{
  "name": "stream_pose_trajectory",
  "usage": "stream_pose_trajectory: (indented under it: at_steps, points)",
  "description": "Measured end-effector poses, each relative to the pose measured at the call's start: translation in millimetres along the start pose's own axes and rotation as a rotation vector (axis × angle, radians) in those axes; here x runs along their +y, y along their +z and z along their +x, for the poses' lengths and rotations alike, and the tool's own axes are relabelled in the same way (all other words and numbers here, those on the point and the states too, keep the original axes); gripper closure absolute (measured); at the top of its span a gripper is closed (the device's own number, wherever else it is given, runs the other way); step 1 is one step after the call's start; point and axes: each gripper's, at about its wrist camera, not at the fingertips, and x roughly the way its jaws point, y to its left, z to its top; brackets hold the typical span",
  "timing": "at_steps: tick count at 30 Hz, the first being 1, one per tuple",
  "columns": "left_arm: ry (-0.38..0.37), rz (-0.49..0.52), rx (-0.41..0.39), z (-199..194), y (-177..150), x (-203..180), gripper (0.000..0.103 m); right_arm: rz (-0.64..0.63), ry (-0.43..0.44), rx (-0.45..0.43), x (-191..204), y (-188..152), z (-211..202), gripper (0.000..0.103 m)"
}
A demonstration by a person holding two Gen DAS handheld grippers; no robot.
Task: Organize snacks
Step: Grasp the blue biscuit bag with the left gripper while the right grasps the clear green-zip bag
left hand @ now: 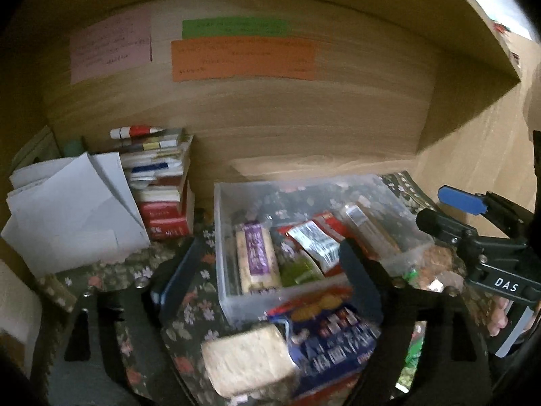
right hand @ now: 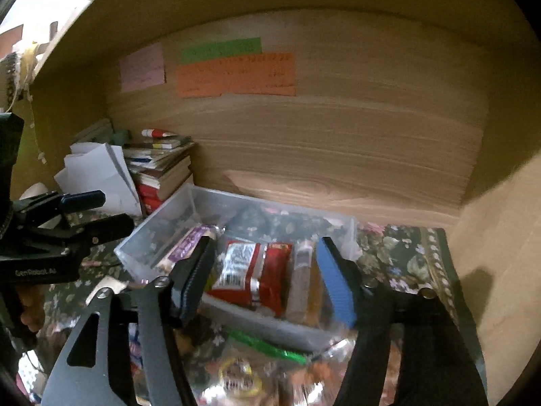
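Observation:
A clear plastic bin point(left hand: 223, 237) point(right hand: 142, 237) sits on the floral cloth inside a wooden cabinet. It holds a purple-labelled cracker pack point(left hand: 255, 260) point(right hand: 189, 243), a red and silver packet point(left hand: 316, 240) point(right hand: 250, 267), a green packet point(left hand: 299, 270) and long bars point(left hand: 368, 226) point(right hand: 302, 277). In front of the bin lie a pale wrapped block point(left hand: 250, 362) and a blue snack pack point(left hand: 334, 335). My left gripper point(left hand: 267, 270) is open, above the bin's near wall. My right gripper point(right hand: 263, 277) is open over the bin, empty; it also shows in the left wrist view point(left hand: 443, 206). A clear bag with a green strip point(right hand: 267, 348) lies below it.
A stack of books point(left hand: 162, 182) point(right hand: 162, 165) and loose white papers point(left hand: 74, 209) point(right hand: 98, 172) stand at the back left. Pink, green and orange notes point(left hand: 243, 59) point(right hand: 236, 74) are stuck on the wooden back wall. The cabinet's side wall point(right hand: 500, 237) is at the right.

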Motion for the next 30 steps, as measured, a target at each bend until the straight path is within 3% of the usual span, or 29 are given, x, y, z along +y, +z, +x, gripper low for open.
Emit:
stream_pose_trajectory:
  at_steps: [5, 14, 22, 25, 27, 30]
  points:
    - [-0.020, 0.000, 0.027, -1.5, -19.3, -15.1, 0.009, 0.013, 0.005, 0.032, -4.5, -22.1, -10.6, 0.038]
    - [-0.030, 0.008, 0.126, 27.6, -46.7, -36.7, 0.009, 0.050, 0.040, 0.119, -4.7, -58.7, -3.1, 0.038]
    - [-0.046, -0.019, 0.161, 38.9, -63.7, -33.5, 0.009, 0.044, 0.086, 0.186, 1.1, -76.7, 9.1, 0.038]
    - [-0.068, -0.022, 0.161, 38.0, -68.7, -33.4, 0.016, 0.035, 0.089, 0.195, 4.5, -80.1, 13.1, 0.039]
    - [-0.096, -0.026, 0.170, 38.4, -70.8, -34.2, 0.028, 0.027, 0.091, 0.204, 7.1, -80.3, 16.0, 0.039]
    - [-0.121, -0.032, 0.172, 38.1, -73.6, -36.3, 0.036, 0.034, 0.089, 0.225, 6.5, -82.5, 22.9, 0.044]
